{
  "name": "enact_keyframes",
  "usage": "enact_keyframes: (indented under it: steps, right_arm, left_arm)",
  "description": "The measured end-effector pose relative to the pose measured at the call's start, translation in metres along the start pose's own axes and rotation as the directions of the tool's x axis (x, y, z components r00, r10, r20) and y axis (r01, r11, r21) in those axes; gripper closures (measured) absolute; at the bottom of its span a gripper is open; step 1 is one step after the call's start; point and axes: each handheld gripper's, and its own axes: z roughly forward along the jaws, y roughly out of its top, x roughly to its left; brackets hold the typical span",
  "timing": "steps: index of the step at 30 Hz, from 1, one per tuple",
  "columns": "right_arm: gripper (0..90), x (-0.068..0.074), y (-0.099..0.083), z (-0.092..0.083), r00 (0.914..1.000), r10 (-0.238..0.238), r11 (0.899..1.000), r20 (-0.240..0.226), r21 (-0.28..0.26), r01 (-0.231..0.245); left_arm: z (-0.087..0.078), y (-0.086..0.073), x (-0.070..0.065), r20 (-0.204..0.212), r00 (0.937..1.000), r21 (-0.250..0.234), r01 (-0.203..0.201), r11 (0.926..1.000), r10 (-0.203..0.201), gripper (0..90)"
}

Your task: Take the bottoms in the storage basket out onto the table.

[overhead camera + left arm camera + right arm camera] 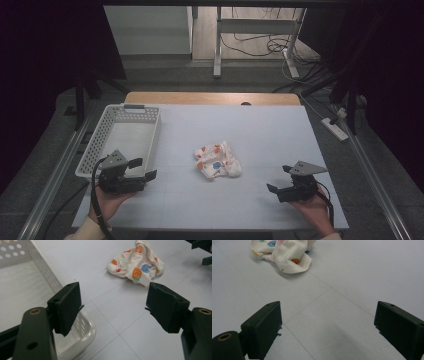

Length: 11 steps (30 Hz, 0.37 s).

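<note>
A crumpled white cloth (218, 160) printed with orange and blue shapes lies in the middle of the white table. The left gripper view has the cloth (136, 263) ahead of its jaws, and the cloth (282, 253) sits far off at the top of the right gripper view. My left gripper (143, 169) is at the near corner of the white basket (97, 137), jaws apart with nothing between them (113, 303). My right gripper (280, 178) rests near the table's front right, open and empty (327, 327), pointing toward the cloth.
The white perforated basket (42, 272) stands at the table's left side with nothing in it. A wooden strip (212, 98) borders the far edge of the table. Beyond it are a white table leg frame and cables on the floor (280, 47).
</note>
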Motion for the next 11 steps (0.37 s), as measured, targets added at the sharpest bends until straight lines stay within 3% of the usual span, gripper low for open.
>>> enact_keyframes:
  steps: [11]
  right_arm:
    - [7.8,0.0015,0.0015,-0.0011,1.0000,-0.003,1.000,-0.001,-0.012,0.003]
  left_arm:
    - [-0.0013,0.0005,0.0009,-0.003,0.9999,-0.001,0.010,0.9999,-0.010,25.3]
